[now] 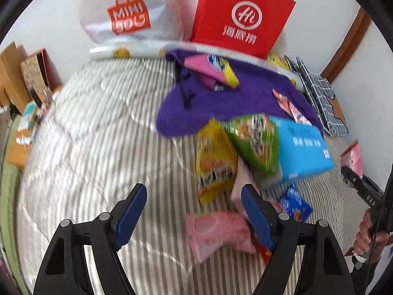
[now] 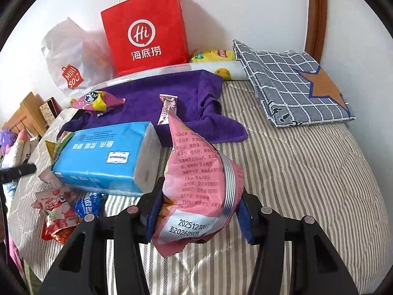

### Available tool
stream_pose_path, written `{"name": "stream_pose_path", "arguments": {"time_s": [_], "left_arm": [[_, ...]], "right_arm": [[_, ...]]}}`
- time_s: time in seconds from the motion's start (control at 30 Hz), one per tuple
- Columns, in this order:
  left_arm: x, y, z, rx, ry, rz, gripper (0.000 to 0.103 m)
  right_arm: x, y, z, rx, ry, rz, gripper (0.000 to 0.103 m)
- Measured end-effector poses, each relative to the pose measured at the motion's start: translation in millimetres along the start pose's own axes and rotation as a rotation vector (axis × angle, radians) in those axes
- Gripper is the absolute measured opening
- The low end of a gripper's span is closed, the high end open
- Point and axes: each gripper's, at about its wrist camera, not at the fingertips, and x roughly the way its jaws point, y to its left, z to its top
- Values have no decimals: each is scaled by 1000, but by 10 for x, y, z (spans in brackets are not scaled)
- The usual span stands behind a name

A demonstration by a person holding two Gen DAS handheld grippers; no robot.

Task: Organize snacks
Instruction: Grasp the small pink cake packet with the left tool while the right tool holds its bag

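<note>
Right gripper (image 2: 199, 211) fingers clamped on pink snack bag (image 2: 196, 184) above the bed (image 2: 307, 172); left gripper (image 1: 194, 211) fingers wide apart, empty.

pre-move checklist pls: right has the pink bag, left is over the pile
1. Right gripper shut on the pink snack bag: ok.
2. Grip position: low on the bag, near its printed date, most of the bag above the fingers: ok, but it may flop.
3. Left gripper open and holding nothing: ok.
4. Left view sharp enough to pick a target: not ok, motion blur.
5. Purple towel has bare room for a drop: ok.
6. Red paper bag open at the top: cannot tell.
</note>
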Motion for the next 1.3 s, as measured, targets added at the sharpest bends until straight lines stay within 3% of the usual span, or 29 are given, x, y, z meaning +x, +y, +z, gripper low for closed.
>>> {"name": "stream_pose_path", "arguments": {"time_s": [0.27, 0.4, 0.5, 0.53, 0.63, 0.87, 1.03, 1.3], "left_arm": [[129, -98, -294, 17, 57, -44, 78], [209, -176, -347, 32, 70, -18, 78], [213, -247, -376, 66, 38, 18, 73], [211, -256, -382, 77, 32, 33, 62], [154, -201, -378, 88, 11, 47, 59], [150, 32, -394, 49, -52, 78, 63], [166, -34, -491, 89, -117, 122, 64], [186, -66, -507, 104, -144, 146, 61]], "right_arm": [[-155, 60, -169, 4, 9, 6, 52], [-196, 66, -279, 18, 19, 16, 52], [-204, 68, -336, 27, 21, 18, 52], [-202, 66, -351, 32, 23, 20, 52], [-182, 58, -383, 39, 27, 21, 52], [-71, 61, -394, 45, 21, 20, 52], [45, 91, -437, 20, 13, -14, 52], [192, 77, -431, 27, -7, -37, 53]]}}
